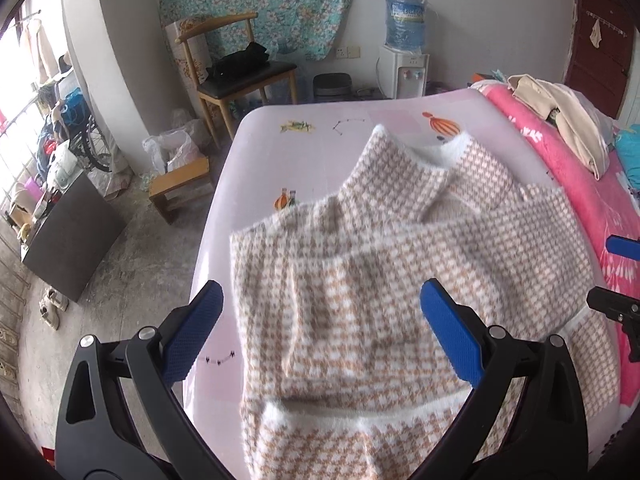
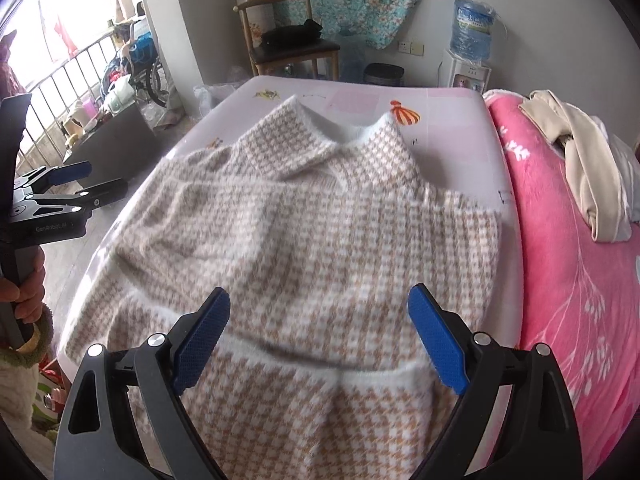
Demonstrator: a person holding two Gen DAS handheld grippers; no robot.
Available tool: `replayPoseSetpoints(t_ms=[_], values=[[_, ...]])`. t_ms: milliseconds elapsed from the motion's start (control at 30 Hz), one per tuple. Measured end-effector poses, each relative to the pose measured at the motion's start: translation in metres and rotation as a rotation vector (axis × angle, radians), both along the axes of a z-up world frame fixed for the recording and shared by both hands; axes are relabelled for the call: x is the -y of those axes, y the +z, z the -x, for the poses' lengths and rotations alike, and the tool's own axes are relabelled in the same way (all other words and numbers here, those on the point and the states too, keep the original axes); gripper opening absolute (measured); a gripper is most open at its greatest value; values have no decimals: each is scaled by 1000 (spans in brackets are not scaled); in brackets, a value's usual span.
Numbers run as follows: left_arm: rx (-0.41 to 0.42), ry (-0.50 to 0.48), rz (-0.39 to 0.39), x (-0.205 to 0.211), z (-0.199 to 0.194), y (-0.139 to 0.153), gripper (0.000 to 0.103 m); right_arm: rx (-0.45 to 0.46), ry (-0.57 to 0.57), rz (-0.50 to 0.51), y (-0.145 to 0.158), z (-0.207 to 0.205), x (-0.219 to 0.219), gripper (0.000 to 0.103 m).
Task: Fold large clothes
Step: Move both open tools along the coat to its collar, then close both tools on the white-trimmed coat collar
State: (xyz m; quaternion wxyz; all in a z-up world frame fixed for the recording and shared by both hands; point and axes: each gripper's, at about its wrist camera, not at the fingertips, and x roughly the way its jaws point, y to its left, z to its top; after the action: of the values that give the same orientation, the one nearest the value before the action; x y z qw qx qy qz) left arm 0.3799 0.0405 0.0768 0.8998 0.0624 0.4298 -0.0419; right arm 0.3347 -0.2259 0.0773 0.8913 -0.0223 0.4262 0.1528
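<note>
A fuzzy tan-and-white houndstooth sweater [image 1: 400, 264] lies flat on a pale pink sheet [image 1: 256, 152], collar at the far end, both sleeves folded across the body. It also shows in the right wrist view [image 2: 320, 232]. My left gripper [image 1: 320, 300] hovers open and empty above the sweater's lower left part, its blue pads wide apart. My right gripper [image 2: 320, 304] hovers open and empty above the sweater's lower middle, near the white hem band [image 2: 320, 372]. The left gripper also shows at the left edge of the right wrist view [image 2: 76, 184].
A pink flowered blanket [image 2: 560, 280] with a beige garment [image 2: 580, 160] lies along the right side. Beyond the bed stand a wooden chair [image 1: 240, 72], a water dispenser [image 1: 404, 64], a small wooden stool [image 1: 180, 184] and a dark cabinet [image 1: 72, 240] on the left floor.
</note>
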Motion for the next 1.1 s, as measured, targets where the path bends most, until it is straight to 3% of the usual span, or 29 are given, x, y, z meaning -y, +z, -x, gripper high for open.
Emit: replayPoseSetpoints(t_ms=[133,267,500,633,667,733,767,833,900,1000,1100], values=[[22,-51,70,4,-52,12,96,5,-13,-27,21,-59,7,88],[7,-71,164,14,-118,8,96,-51,-56,-83,22,-133,16,88],[-64,-82,299,43,-219,-35,94,-219,-138,-157,-19,-259,23,86],[-169,-51,372,47,-255,-70,76,-321,-181,-189,-53,-300,24,71],[-200,-29,378,46,-262,-79,72,-345,-191,-191,-61,-306,24,68],[-251,-1,406,43,-270,-95,56,-372,-201,-187,-73,-312,24,53],[-268,3,412,43,-273,-100,54,-380,-200,-196,-77,-313,24,48],[-282,2,438,42,-272,-104,44,-390,-181,-234,-79,-309,25,25],[-282,-11,478,41,-267,-101,32,-372,-156,-258,-73,-300,25,14],[-256,-56,471,46,-254,-85,18,-318,-111,-228,-54,-282,20,11],[-224,-110,431,50,-233,-62,13,-271,-60,-195,-33,-258,13,10]])
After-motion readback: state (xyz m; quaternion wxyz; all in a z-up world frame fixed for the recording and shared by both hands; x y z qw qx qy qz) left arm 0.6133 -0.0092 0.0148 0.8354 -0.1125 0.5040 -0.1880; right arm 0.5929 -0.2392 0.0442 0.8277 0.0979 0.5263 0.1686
